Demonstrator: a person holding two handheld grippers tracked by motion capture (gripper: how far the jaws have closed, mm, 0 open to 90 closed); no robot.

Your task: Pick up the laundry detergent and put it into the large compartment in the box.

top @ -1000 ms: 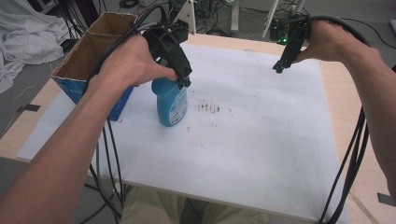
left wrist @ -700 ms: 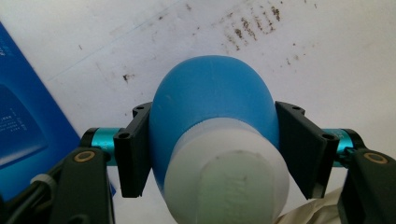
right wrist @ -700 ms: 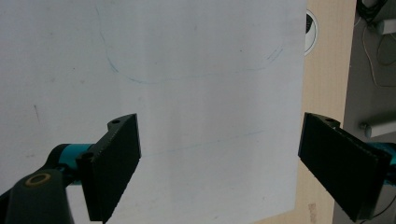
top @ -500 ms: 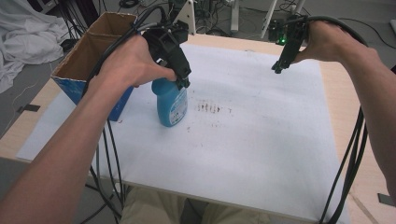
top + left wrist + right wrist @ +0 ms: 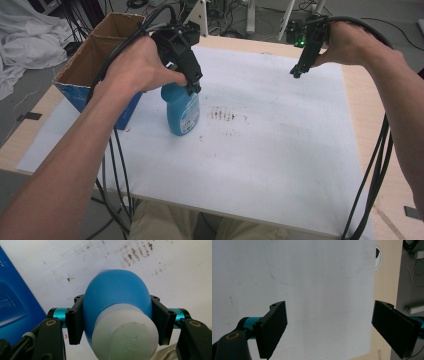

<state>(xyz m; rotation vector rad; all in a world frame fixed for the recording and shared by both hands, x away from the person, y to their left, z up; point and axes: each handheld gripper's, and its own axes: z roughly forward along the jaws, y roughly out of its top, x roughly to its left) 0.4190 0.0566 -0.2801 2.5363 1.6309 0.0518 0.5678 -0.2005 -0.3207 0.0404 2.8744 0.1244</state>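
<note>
The blue bottle (image 5: 181,111) stands upright on the white sheet (image 5: 280,150), and our left gripper (image 5: 192,87) clamps its shoulder. Our right gripper (image 5: 329,327) hangs wide apart, empty.

A bottle (image 5: 181,110) stands on the sheet (image 5: 270,150) that lies on the table (image 5: 350,85). A box (image 5: 95,65) sits just left of the bottle.

blue bottle (image 5: 182,111) | white cap | upright on white mat | beside cardboard box (image 5: 95,60)
</note>
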